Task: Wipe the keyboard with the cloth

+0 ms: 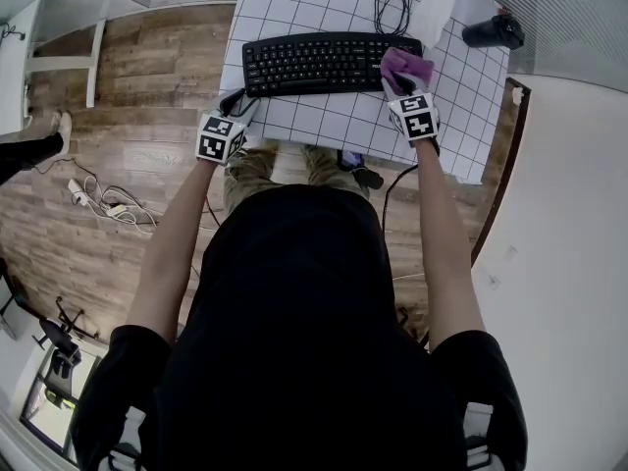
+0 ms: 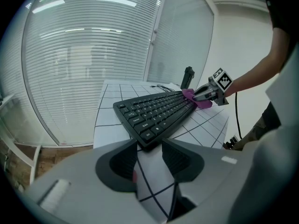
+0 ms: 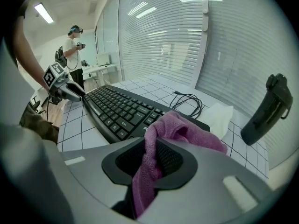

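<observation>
Only the right gripper view shows the purple cloth (image 3: pixel 187 130) pinched between the jaws of the right gripper (image 3: pixel 152 148), bunched over the right end of the keyboard (image 3: pixel 121 108). The left gripper view alone shows the left gripper (image 2: pixel 149 147) spread, with the keyboard's near corner at its tips.

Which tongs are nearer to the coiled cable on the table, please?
Right. The right tongs, shut on the cloth, are at the keyboard's right end, close to the cable. The left tongs, open, are at the keyboard's near left corner, much farther away.
</observation>
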Tool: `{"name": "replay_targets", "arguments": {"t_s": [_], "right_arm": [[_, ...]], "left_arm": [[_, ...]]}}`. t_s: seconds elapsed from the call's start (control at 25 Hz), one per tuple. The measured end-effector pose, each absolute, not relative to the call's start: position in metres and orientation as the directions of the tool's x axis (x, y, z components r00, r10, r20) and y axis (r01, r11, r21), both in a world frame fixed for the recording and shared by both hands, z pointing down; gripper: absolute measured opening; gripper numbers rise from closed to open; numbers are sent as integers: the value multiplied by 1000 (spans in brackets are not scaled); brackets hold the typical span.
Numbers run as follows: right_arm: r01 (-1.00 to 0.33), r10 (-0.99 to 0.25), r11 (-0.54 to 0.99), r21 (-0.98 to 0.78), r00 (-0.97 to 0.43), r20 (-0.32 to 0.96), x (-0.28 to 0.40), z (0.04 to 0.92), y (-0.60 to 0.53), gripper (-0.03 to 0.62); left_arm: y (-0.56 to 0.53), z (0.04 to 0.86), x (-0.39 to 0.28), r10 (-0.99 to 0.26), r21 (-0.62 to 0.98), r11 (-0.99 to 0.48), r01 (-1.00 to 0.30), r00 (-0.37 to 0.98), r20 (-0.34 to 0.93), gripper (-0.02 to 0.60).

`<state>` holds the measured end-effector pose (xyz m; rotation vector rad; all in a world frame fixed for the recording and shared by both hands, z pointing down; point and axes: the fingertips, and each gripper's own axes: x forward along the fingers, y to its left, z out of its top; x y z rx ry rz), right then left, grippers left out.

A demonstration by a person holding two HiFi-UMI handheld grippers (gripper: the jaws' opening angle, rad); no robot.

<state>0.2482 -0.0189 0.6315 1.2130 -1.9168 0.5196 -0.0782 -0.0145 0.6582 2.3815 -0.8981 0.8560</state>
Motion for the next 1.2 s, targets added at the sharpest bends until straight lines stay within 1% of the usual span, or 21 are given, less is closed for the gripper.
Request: {"name": "replay_targets", "arguments": {"t_s": [0.32, 0.52, 0.92, 1.2], "right_arm": [[-896, -563, 439, 60, -223, 796, 245, 630, -19, 86], [-901, -568, 433, 31, -246, 786, 236, 629, -19, 86], [-887, -554, 461, -3, -291, 780, 209, 632, -23, 84], [-890, -557, 456, -4, -289, 779, 204, 631, -23, 84]], "left_arm": [[-14, 658, -78, -423, 187, -686, -703, 595, 684, 163], [-14, 657, -78, -426, 185, -688, -702, 597, 680, 163], [-13, 657, -78, -423, 191, -690, -698, 603, 676, 163], [-13, 657, -78, -419, 195, -694, -693, 609, 673, 163]]}}
